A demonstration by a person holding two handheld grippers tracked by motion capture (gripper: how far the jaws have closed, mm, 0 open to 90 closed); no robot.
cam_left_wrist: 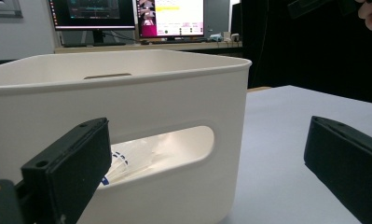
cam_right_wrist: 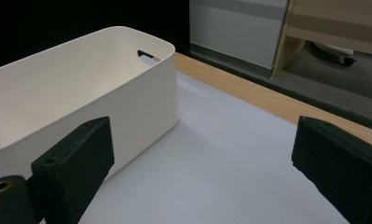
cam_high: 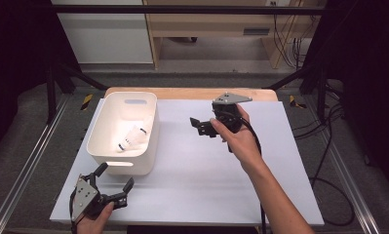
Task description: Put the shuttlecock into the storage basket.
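High view, entry one: left tongs (cam_high: 115,184) are resting at the near left corner of the tabletop (cam_high: 206,170), jaws spread, nothing between them. They are pointing toward the bin (cam_high: 100,127), which is standing just ahead of them.

Entry two: right tongs (cam_high: 198,126) are hovering above the middle of the tabletop, jaws spread and empty, tips pointing toward the bin, which is sitting near but apart from them. A hand (cam_high: 238,134) is gripping the body.

Entry three: bin, white, with a slot handle in each end wall. It is holding two shuttlecocks (cam_high: 132,136), white with dark bands, lying together on its floor near the wall facing the right tongs.

Left gripper view: the bin (cam_left_wrist: 127,93) is standing close in front, between the spread jaws and nearer the left one; feathers of a shuttlecock (cam_left_wrist: 127,161) are showing through the handle slot.

Right gripper view: the bin (cam_right_wrist: 141,93) is sitting ahead and left of the jaws, with bare tabletop (cam_right_wrist: 221,163) between them.

Progress, as a judgement: both shuttlecocks are lying in the bin and no other is lying loose on the tabletop, so the loading is looking finished or nearly so. Left to do, if anything: drawing the right tongs away and parking them.
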